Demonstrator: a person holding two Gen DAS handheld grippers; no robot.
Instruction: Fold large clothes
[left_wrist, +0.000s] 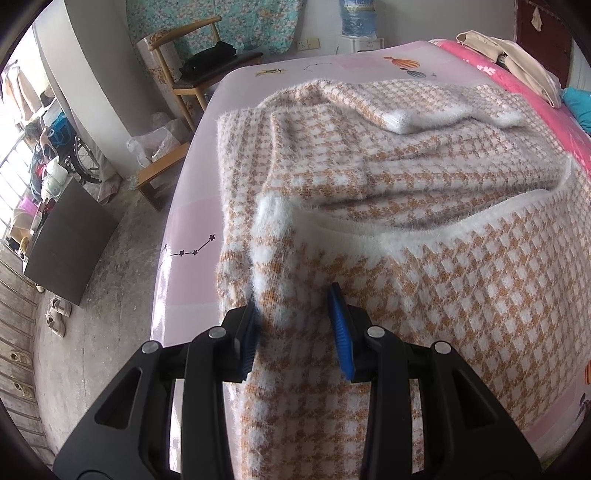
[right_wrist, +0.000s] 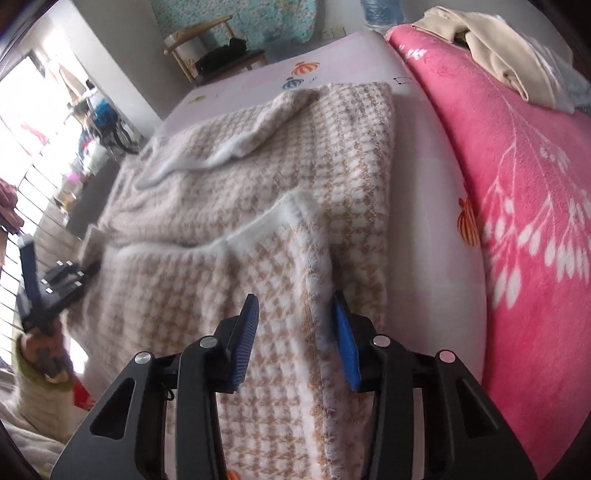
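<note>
Sweater (left_wrist: 424, 258), fuzzy orange-and-white houndstooth knit with white trim, lies spread over the pale pink sheet (left_wrist: 192, 221) of the bed, partly folded: near part doubled over toward the far side, a white-cuffed sleeve (left_wrist: 406, 118) laid across the far part. Left hand-held gripper (left_wrist: 295, 306) sits at the near left edge of the sweater, blue pads apart at a medium gap, knit running between and under them; left finger (left_wrist: 249, 332) right at the fabric's edge, cannot tell if either pad actually presses the cloth. Right hand-held gripper (right_wrist: 293, 314) is at the near right corner of the sweater (right_wrist: 258, 221), jaws likewise apart, folded white-trimmed edge passing between them, right pad (right_wrist: 347, 343) just beside that edge; no clamp visible. In the right wrist view the left hand-held gripper (right_wrist: 88, 269) shows far left, blurred, held by a hand (right_wrist: 40, 350) in a light green cuff. Pink floral blanket (right_wrist: 517, 221) covers the right side of the bed, beige clothes (right_wrist: 491, 48) piled at its far end. Wooden chair (left_wrist: 192, 62) with dark items on the seat stands beyond the far left corner of the bed; dark board (left_wrist: 70, 240) leans on the floor at left.
</note>
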